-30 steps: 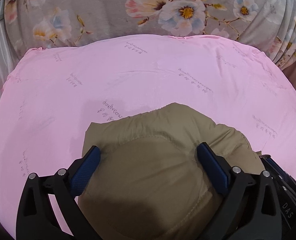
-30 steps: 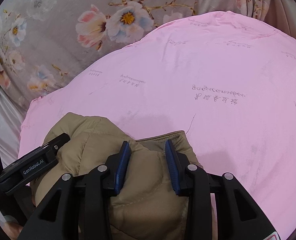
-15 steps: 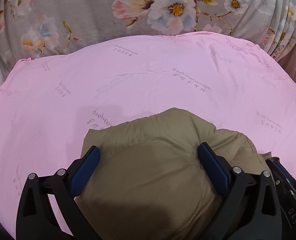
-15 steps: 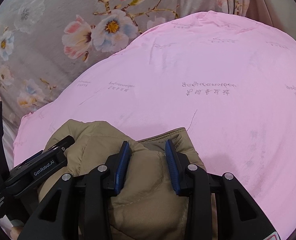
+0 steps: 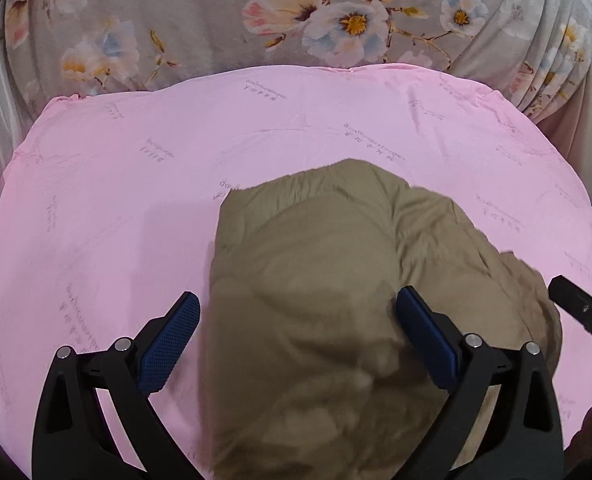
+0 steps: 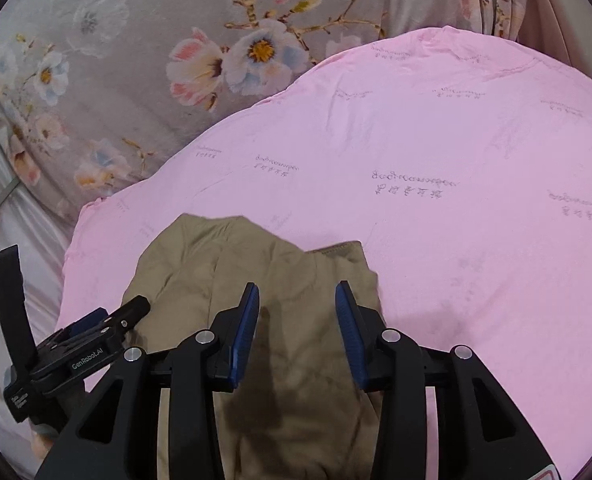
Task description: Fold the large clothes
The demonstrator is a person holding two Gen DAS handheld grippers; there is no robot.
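Lying bunched on the pink sheet (image 5: 135,184), the tan padded garment (image 5: 336,280) is sitting near its close edge. The flowered grey cloth (image 5: 199,12) is bordering the sheet's far side. The left gripper (image 5: 298,334) is spreading wide over the garment; the right gripper (image 6: 297,334) is standing partly parted above it, gripping nothing. Bare pink is stretching away beyond.
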